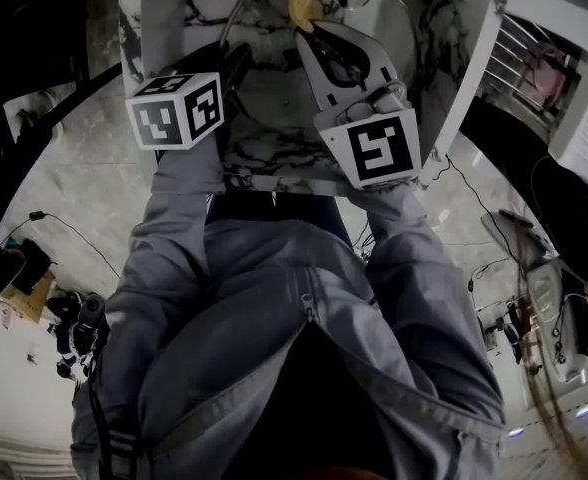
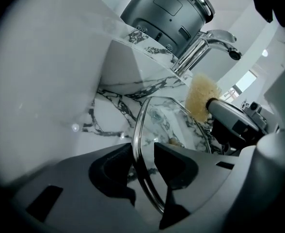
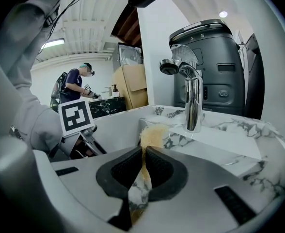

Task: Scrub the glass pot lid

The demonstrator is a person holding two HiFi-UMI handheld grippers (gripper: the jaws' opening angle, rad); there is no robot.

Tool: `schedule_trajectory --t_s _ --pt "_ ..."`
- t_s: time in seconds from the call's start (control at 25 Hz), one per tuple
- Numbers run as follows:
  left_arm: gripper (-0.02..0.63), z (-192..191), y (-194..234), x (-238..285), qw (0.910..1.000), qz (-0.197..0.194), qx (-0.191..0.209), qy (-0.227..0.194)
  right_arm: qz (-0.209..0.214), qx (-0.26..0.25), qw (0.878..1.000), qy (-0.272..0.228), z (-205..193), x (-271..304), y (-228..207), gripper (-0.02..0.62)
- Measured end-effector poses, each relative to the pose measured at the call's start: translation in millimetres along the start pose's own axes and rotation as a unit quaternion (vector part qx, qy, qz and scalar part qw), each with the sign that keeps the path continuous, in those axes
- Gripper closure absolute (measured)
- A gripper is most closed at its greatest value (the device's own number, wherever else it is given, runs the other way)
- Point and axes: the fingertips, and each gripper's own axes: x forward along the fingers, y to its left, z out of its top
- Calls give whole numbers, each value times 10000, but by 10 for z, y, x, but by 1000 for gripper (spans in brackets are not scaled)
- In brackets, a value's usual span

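**Glass lid held on edge in the sink, sponge at its rim**

The glass pot lid (image 2: 167, 121) stands on edge inside the marble sink (image 2: 114, 111), with its metal rim running up and over in a tall arc. The left gripper (image 2: 143, 155) has the near part of that rim between its two black pads and is closed on the lid, holding it upright. The veined sink wall shows through the glass.

At the lid's far right edge sits a yellow sponge (image 2: 200, 96), at the rim or just beside it; the views do not settle whether it touches. The right gripper (image 3: 143, 152) holds this sponge. Its jaws are drawn almost together and pinch the thin near end, while the fuller end sticks out beyond the pads. In the head view the sponge lies at the far end of the sink, ahead of the right gripper, and the left gripper sits to its left with its marker cube facing up.

Beyond the sink, a chrome tap (image 3: 190, 84) rises from the marble ledge on the far side, with its spout reaching over the basin. Behind the tap stands a dark grey appliance (image 3: 215, 67) with a rounded top.

The person's grey jacket (image 1: 274, 348) fills the near part of the head view, with one sleeve running out to each gripper. Far off on the left in the right gripper view, another person (image 3: 77, 84) stands by a dark counter.
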Motion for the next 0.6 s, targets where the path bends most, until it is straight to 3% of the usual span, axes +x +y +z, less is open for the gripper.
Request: schedule_trajectory --t_s 0.16,0.4,0.6 --pt "462 1 -13 -63 9999 -21 -144 7 54 -153 9997 166 15 -45 49 552" --pt "491 26 -39 -171 9989 -126 -463 4 -46 81 9998 188 66 -99 48 552" --pt "534 237 -298 -415 9967 -370 -483 -529 -96 91 9997 189 72 -162 10 552"
